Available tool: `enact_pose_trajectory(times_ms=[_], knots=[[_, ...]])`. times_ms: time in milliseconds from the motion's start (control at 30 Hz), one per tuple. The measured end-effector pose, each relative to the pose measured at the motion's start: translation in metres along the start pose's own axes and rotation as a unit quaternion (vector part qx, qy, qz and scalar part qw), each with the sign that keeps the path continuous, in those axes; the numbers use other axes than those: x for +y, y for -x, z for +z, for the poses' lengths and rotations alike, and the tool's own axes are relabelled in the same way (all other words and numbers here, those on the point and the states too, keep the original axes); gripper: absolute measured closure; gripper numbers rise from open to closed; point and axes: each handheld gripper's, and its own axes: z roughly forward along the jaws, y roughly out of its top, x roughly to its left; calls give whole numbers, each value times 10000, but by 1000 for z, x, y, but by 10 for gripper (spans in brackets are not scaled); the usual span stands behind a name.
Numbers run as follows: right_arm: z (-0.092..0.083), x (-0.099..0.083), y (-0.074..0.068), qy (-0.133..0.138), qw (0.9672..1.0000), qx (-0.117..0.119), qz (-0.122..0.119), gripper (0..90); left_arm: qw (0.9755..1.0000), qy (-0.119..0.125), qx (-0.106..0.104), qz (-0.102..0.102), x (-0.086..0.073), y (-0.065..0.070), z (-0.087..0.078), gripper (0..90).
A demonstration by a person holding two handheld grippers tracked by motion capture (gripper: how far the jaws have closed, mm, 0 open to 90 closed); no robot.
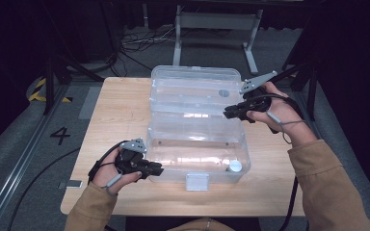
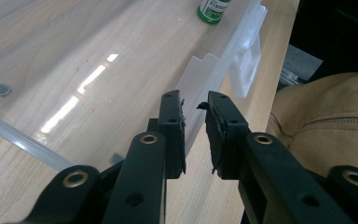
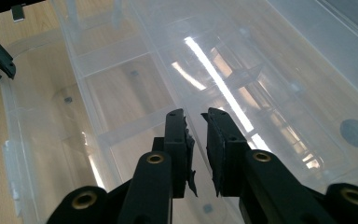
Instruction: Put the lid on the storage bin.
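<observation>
In the middle of the wooden table [image 1: 120, 103]: one clear plastic box [image 1: 197, 137], lid open and leaning away from the person, one white latch [image 1: 197, 181] at its near wall. Inside: one small green-labelled bottle [image 2: 213, 9] with a white cap, in the near right corner. Grippers: two. Left gripper [image 1: 155, 168], jaws a narrow gap apart on either side of the box's near left wall edge, pads not pressing it. Right gripper [image 1: 229, 112], jaws a narrow gap apart, nothing between them, over the box's right side. Beyond: grey floor, one metal frame [image 1: 217, 21], loose cables [image 1: 139, 41], a painted "4" [image 1: 60, 135].
</observation>
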Motion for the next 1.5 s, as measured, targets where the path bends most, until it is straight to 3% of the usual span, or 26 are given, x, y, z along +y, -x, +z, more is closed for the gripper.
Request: enact_pose_trajectory(times_ms=[400,1500], knots=[[-3,-5,-8,20,9998,137,-111,791,10000,-3,11,0,0,0,0,768],[-13,-18,-29,54,9994,242,-252,801,10000,-4,17,-23,0,1,0,766]])
